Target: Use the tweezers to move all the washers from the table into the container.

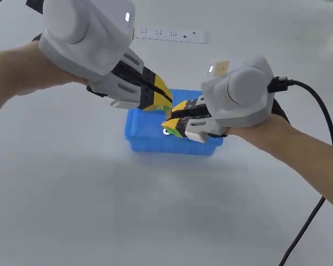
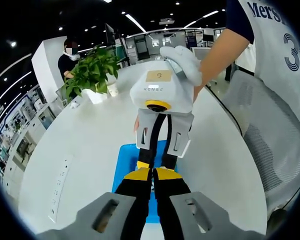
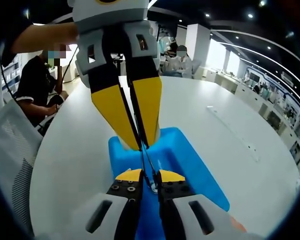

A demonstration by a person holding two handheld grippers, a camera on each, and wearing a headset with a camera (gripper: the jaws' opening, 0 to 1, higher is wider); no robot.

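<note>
Head view, centre: a blue container [image 1: 155,145] sits on a white table [image 1: 72,194], with both grippers meeting over its open top.

(a) The left gripper [image 1: 164,97] comes in from the upper left. In the right gripper view its long yellow jaws are pressed together on the upper end of the tweezers [image 3: 146,160], whose thin dark legs run down over the inside of the container.

(b) The right gripper [image 1: 171,117] comes in from the right, facing the left gripper nearly tip to tip. Its jaws stand narrowly apart with the tweezer legs between them; whether they press on the legs cannot be told.

(c) A small pale ring, apparently a washer [image 1: 166,132], lies just below the right gripper's jaw tips, inside the container's rim.

(d) Bare tabletop surrounds the container on the near, left and right sides. A power strip [image 1: 169,34] lies well beyond the container's far edge, and a black cable [image 1: 322,133] trails off the right gripper toward the near right.

(e) In the left gripper view a potted plant [image 2: 92,70] stands far off on the table, and a mesh chair [image 2: 270,135] stands beyond the table's curved edge.
</note>
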